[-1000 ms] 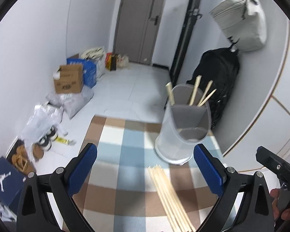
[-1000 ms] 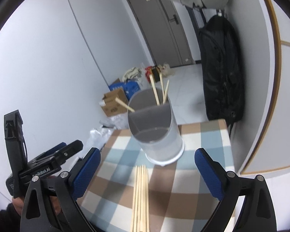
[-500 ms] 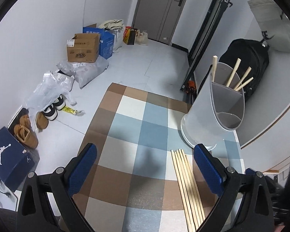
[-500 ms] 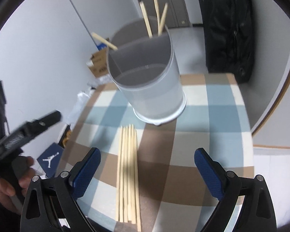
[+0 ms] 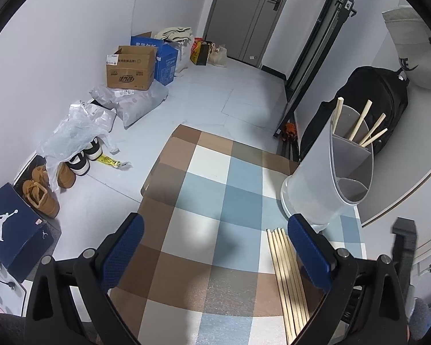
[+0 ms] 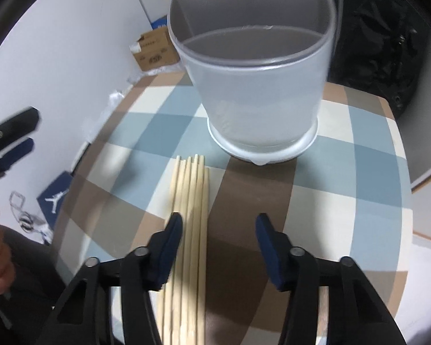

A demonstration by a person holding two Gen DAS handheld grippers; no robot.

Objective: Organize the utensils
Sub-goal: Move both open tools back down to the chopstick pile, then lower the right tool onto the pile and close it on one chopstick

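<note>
Chopsticks [image 6: 191, 224] — a flat row of pale wooden sticks on the checked cloth [image 6: 344, 201], tips just short of the holder [image 6: 255, 86]. Judged light, stiff, smooth; likely to roll or fan apart if pinched off-centre. Best taken mid-length, across the row.

Right gripper [image 6: 218, 230] — jaws closing, sticks beside its left finger, nothing gripped yet.

Left gripper [image 5: 215, 250] — wide open, empty, left of the holder.
</note>
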